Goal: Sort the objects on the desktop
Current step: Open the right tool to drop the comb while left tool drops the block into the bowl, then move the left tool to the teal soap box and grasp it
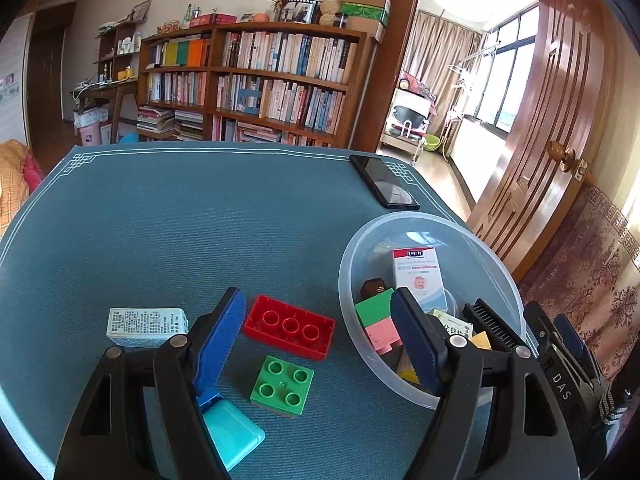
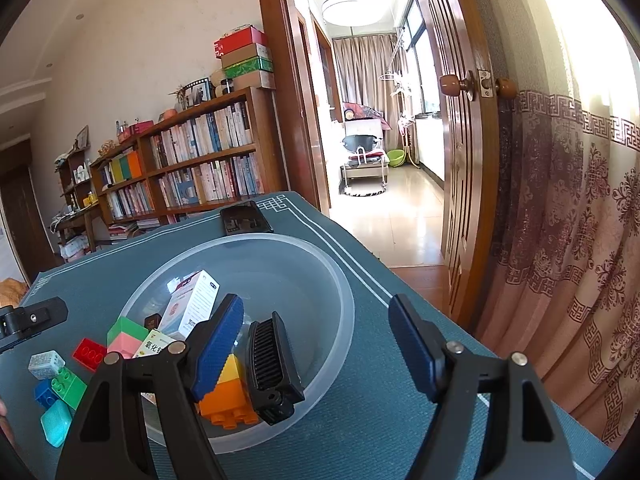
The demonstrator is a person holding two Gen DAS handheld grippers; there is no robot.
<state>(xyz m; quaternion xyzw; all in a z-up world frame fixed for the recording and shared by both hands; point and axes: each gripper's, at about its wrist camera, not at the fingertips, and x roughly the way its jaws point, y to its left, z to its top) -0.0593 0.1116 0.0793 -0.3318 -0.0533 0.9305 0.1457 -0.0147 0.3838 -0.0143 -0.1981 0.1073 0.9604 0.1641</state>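
A clear round plastic bowl (image 2: 344,280) on the teal mat (image 1: 160,220) holds a white box, a black comb (image 2: 272,364), and 1 orange brick. Left of it lie 1 red brick (image 1: 289,326) and 1 green brick (image 1: 282,385). Both the left gripper (image 1: 320,336) and the right gripper (image 2: 316,344), marked "DAS", are spread, pinching nothing.

a home living room: a packed wooden bookshelf (image 1: 256,80), patterned curtain (image 2: 568,220), and doorway to a sunlit balcony room.

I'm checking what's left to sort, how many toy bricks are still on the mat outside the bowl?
3: a red brick beside the bowl, a green brick nearer the camera, and a blue brick next to the green one. More may be hidden.
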